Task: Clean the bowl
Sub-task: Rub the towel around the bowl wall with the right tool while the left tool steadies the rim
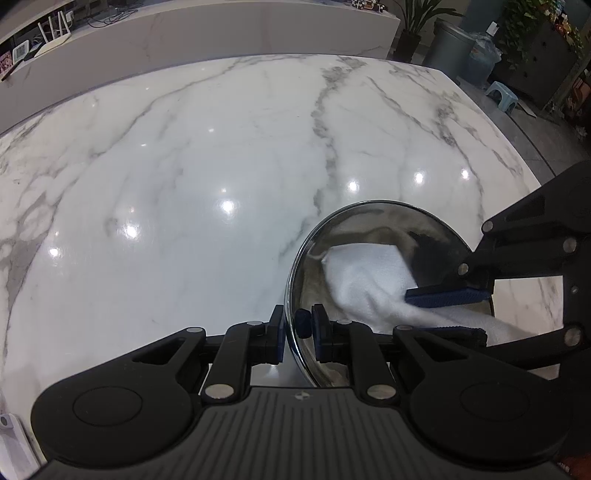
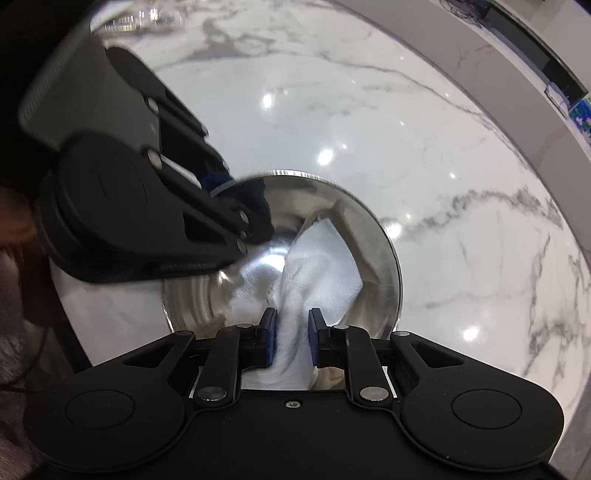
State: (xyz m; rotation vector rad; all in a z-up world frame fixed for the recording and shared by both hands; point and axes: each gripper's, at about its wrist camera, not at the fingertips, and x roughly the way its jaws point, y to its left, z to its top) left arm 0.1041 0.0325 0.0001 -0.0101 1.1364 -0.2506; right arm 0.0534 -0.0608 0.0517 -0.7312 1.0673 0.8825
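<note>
A shiny steel bowl (image 1: 373,229) stands on the marble table, tilted toward me. My left gripper (image 1: 298,332) is shut on its near rim, one pad outside and one inside. A white cloth (image 1: 365,280) lies inside the bowl. My right gripper (image 1: 443,312) comes in from the right and is shut on the cloth. In the right wrist view the cloth (image 2: 314,266) runs from between my right gripper's (image 2: 291,341) pads down into the bowl (image 2: 388,258), and the left gripper (image 2: 236,206) clamps the bowl's far left rim.
The white marble table (image 1: 184,184) spreads left and behind the bowl. A white counter (image 1: 221,33) runs along the back. A bin (image 1: 447,48), a plant and a small stool (image 1: 504,94) stand on the floor at the far right.
</note>
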